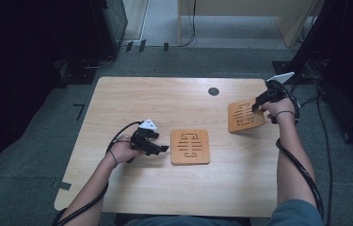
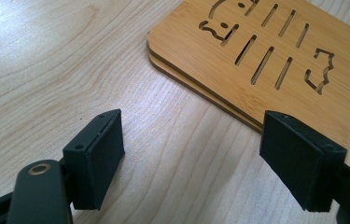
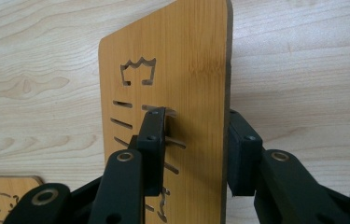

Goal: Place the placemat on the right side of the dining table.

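Two square wooden trivets with cut-out slots lie stacked [image 1: 190, 147] in the middle of the table; the double edge of the stack [image 2: 266, 51] is plain in the left gripper view. Just left of the stack, my left gripper [image 1: 163, 149] rests low over the tabletop. Its jaws [image 2: 191, 144] stand wide, open and empty. A third trivet [image 1: 244, 116] sits near the table's right edge, tilted. My right gripper [image 1: 258, 105] straddles that trivet's [image 3: 177, 60] right side, one finger [image 3: 154, 135] over the face, the other behind the edge. The gripper [image 3: 196, 116] looks open around it.
The light wooden table [image 1: 132, 99] has a round dark grommet hole [image 1: 213, 91] at the back right. A corner of the middle stack [image 3: 4, 198] shows in the right gripper view. Cables and dark equipment ring the table on the grey floor.
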